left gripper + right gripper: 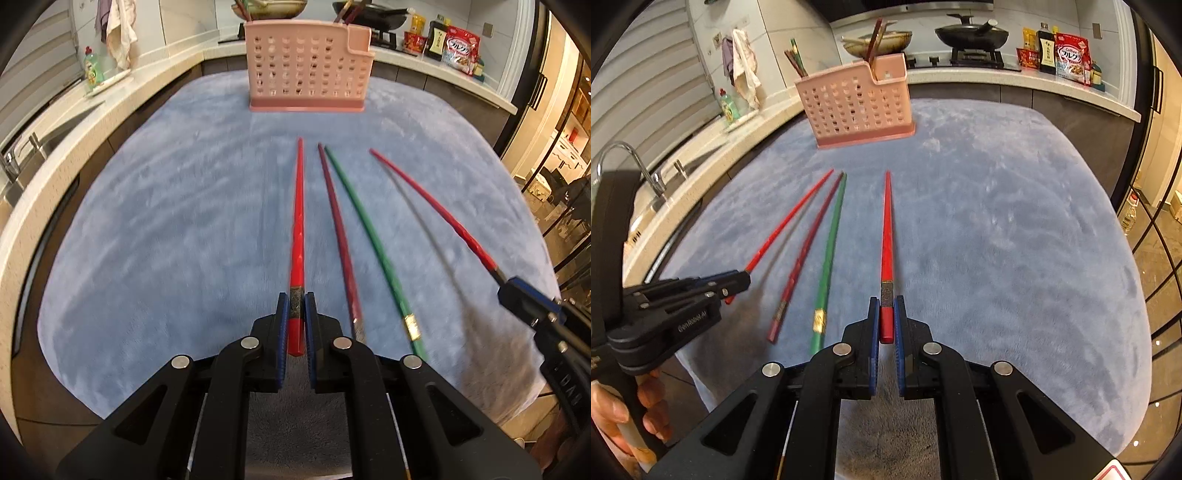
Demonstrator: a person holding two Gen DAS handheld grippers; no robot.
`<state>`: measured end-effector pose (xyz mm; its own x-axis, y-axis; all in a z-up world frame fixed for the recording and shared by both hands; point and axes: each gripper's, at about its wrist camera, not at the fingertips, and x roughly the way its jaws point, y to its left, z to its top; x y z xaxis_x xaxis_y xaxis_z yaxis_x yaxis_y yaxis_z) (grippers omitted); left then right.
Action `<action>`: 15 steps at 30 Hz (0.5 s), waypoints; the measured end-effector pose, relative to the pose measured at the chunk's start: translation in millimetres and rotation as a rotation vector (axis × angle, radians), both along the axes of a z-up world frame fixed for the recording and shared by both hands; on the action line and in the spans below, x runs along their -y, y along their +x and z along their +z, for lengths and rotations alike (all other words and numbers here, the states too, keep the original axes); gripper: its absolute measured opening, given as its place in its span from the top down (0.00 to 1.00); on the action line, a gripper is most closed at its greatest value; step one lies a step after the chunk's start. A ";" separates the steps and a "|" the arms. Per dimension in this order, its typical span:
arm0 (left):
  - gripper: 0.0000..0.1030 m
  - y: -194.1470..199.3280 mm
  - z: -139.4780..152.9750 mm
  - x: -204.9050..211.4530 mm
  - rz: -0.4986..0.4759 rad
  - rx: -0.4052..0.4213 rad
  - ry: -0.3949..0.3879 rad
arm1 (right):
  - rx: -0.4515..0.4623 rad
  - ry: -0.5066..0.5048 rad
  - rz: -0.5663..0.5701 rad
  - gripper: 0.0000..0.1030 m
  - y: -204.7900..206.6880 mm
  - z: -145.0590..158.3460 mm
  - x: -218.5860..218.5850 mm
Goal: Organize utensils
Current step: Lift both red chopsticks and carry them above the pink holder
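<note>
Black claw [296, 314] arms with silver round rivets, ribbed blue pads [283, 325], white lettering.

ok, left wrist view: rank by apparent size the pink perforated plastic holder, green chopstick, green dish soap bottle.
1. Pink perforated plastic holder, the broadest.
2. Green chopstick, longer but thin, and nearer the camera, so its rank against the holder is unsure.
3. Green dish soap bottle, the smallest.

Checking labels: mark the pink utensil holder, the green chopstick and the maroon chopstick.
pink utensil holder [299, 70], left wrist view, perforated front wall.
green chopstick [373, 240], left wrist view, mid-shaft.
maroon chopstick [809, 243], right wrist view, mid-shaft.
</note>
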<state>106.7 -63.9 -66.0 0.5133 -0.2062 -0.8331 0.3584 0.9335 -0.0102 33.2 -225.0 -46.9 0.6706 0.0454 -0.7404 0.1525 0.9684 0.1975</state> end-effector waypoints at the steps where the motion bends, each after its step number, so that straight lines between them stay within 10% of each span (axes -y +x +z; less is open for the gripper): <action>1: 0.92 0.9 5.2 0.2 0.000 0.008 -0.002 | 0.012 0.001 -0.002 0.93 1.2 6.3 2.2; 15: 0.92 50.8 94.0 9.0 0.011 0.130 -0.060 | 0.201 -0.008 -0.029 0.93 53.9 101.8 30.3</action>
<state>157.5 -72.9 28.1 0.6186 -0.2472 -0.7458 0.3498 0.9366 -0.0203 87.1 -255.3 54.9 0.8059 0.0189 -0.5918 0.1384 0.9658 0.2193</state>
